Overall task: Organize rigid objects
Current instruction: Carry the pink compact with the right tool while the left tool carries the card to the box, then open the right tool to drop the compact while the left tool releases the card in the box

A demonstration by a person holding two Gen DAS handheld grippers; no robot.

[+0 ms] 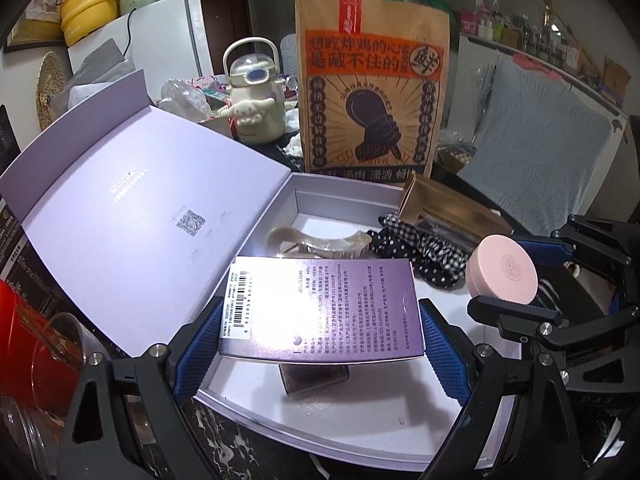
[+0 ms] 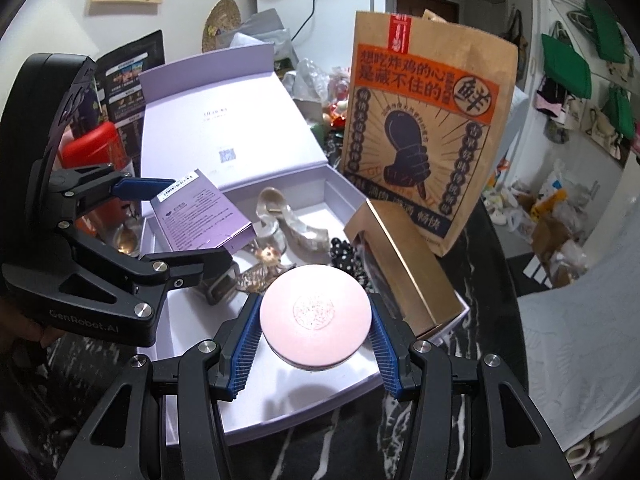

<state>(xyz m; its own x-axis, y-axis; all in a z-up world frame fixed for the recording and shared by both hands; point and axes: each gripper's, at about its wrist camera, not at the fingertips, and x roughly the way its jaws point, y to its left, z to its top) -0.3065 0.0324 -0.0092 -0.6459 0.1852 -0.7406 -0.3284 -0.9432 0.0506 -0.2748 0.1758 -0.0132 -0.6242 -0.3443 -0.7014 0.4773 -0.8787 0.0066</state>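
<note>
My left gripper (image 1: 320,344) pinches a flat purple carton (image 1: 324,312) by its side edges, long axis crosswise, printed face up, held level above the open lavender box (image 1: 340,420). My right gripper (image 2: 316,340) clamps a round, smooth pink compact (image 2: 314,312), lid upward, over the box's near right end, beside a glossy gold box (image 2: 404,276).

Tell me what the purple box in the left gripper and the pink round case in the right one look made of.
Purple box: thin printed cardboard with a glossy finish, judging by the folded edges and glare. Pink round case: probably matte plastic, smooth with an embossed centre emblem; metal cannot be ruled out.
</note>
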